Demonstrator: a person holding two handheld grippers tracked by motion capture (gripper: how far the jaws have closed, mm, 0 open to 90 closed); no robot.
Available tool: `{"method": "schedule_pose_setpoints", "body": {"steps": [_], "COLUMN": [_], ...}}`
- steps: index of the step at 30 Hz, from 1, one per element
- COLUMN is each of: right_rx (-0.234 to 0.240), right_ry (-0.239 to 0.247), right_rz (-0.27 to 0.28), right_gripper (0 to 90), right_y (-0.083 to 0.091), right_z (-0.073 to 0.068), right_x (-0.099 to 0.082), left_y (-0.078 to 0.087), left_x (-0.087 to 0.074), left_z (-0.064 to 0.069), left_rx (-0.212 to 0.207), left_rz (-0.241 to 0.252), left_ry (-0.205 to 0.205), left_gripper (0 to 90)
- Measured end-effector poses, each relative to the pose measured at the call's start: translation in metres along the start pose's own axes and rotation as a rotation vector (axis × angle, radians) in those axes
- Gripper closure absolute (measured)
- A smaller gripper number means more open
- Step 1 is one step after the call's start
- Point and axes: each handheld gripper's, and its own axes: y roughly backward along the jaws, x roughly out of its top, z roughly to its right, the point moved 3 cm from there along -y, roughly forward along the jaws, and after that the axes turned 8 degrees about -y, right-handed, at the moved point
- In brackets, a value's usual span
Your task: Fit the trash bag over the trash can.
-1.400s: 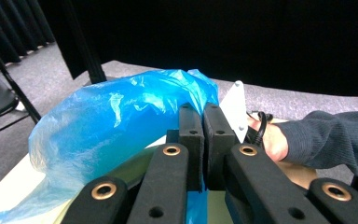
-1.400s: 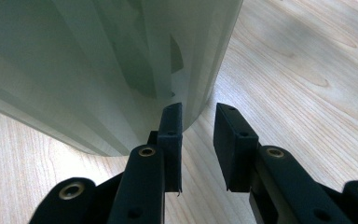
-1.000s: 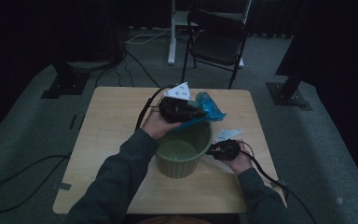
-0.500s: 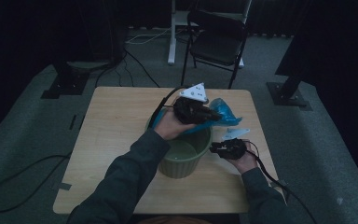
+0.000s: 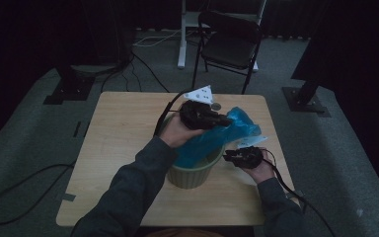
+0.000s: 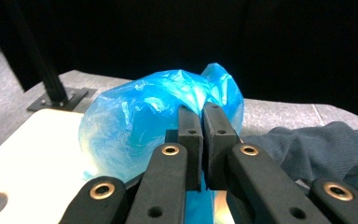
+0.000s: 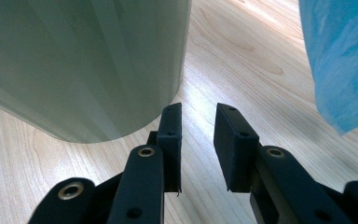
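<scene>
Fingers of the left gripper [image 6: 200, 122] are pinched together on a fold of the blue bag [image 6: 135, 121], with thin film caught between the pads. Bag: translucent blue plastic, glossy, crinkled, ballooned into a rounded bulge beyond the jaws. Seen from the high view, the bag [image 5: 237, 129] hangs from the left gripper [image 5: 222, 120] down into the green bin [image 5: 192, 175], part of it draped over the rim toward the table's right edge. Fingers of the right gripper [image 7: 198, 140] stand partly open with nothing between them, low over the wooden table [image 7: 261, 60], just beside the bin [image 7: 84, 65] wall. Bin: pale green, ribbed sides. No readable writing on bag or bin.
</scene>
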Motion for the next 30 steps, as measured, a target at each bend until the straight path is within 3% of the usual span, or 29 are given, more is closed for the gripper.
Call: {"method": "schedule_pose_setpoints", "body": {"steps": [14, 20, 30], "right_rx": [-0.019, -0.028, -0.033], "right_ry": [-0.019, -0.007, 0.012], "right_rz": [0.05, 0.104, 0.189], "right_gripper": [70.7, 70.8, 71.1], "right_y": [0.015, 0.03, 0.05], "right_z": [0.002, -0.003, -0.016], "right_x": [0.003, 0.013, 0.032], "left_y": [0.02, 0.026, 0.032], "left_x": [-0.027, -0.038, -0.045], "left_z": [-0.011, -0.014, -0.016], "left_rx": [0.052, 0.057, 0.063], "left_rz": [-0.03, -0.03, -0.046], "left_ry": [0.044, 0.059, 0.063], "left_gripper": [86.9, 86.4, 86.2]}}
